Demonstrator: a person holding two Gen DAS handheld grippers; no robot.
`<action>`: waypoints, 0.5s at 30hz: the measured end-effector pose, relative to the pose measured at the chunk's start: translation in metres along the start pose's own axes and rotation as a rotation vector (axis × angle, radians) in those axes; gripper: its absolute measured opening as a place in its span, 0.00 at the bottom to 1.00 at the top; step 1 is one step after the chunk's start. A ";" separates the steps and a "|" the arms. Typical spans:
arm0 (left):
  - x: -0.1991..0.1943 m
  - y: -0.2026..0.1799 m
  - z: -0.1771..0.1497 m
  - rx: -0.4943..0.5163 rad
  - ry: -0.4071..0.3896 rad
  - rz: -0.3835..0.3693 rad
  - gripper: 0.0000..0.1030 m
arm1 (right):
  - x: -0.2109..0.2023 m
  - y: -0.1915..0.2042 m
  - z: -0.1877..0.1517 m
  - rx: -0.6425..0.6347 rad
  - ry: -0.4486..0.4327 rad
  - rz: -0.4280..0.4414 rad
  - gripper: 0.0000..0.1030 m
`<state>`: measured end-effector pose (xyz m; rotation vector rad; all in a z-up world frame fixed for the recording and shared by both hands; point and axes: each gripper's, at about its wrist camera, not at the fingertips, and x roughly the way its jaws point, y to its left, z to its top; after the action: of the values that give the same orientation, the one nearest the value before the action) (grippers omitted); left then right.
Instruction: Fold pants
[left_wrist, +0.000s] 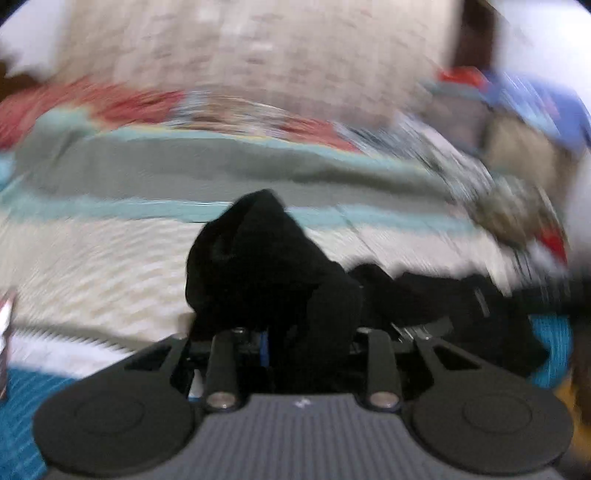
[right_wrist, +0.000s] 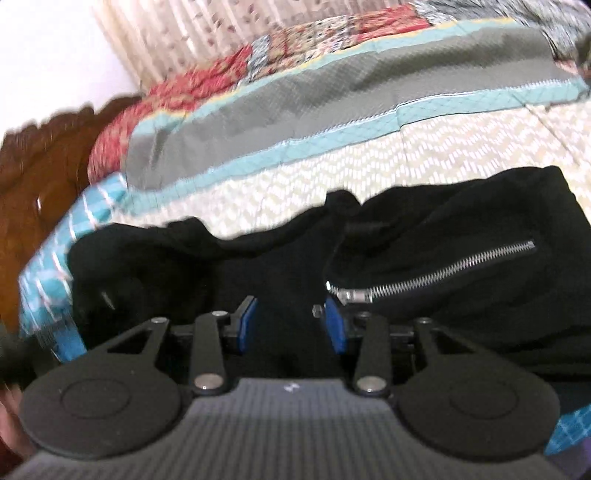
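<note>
Black pants (right_wrist: 424, 258), zip pocket (right_wrist: 439, 266) showing, lying crumpled on a cream zigzag-patterned bedspread (right_wrist: 369, 166) with teal border. Left gripper (left_wrist: 273, 343): pressed together on a bunched fold of the pants, raised in front of its camera. Right gripper (right_wrist: 290, 325): blue pads (right_wrist: 334, 328) spread apart, black cloth lying between them, ungripped.

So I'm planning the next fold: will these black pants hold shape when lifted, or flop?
Likely floppy: the black pants bunch and droop from the left gripper. The metal zipper may drag that side down. The quilt looks textured, so sliding seems unlikely.
</note>
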<state>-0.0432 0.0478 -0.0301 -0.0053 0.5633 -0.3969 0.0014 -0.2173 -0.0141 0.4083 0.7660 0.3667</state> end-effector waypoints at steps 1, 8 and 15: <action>0.006 -0.015 -0.002 0.053 0.018 -0.019 0.28 | -0.001 -0.001 0.003 0.018 -0.001 0.019 0.43; 0.031 -0.059 -0.017 0.192 0.099 -0.067 0.33 | 0.013 -0.018 0.006 0.172 0.072 0.116 0.66; -0.003 -0.037 -0.013 0.164 0.084 -0.130 0.55 | 0.035 -0.008 0.004 0.239 0.154 0.201 0.79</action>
<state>-0.0651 0.0163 -0.0353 0.1330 0.6142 -0.5708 0.0292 -0.2094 -0.0358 0.6904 0.9260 0.5012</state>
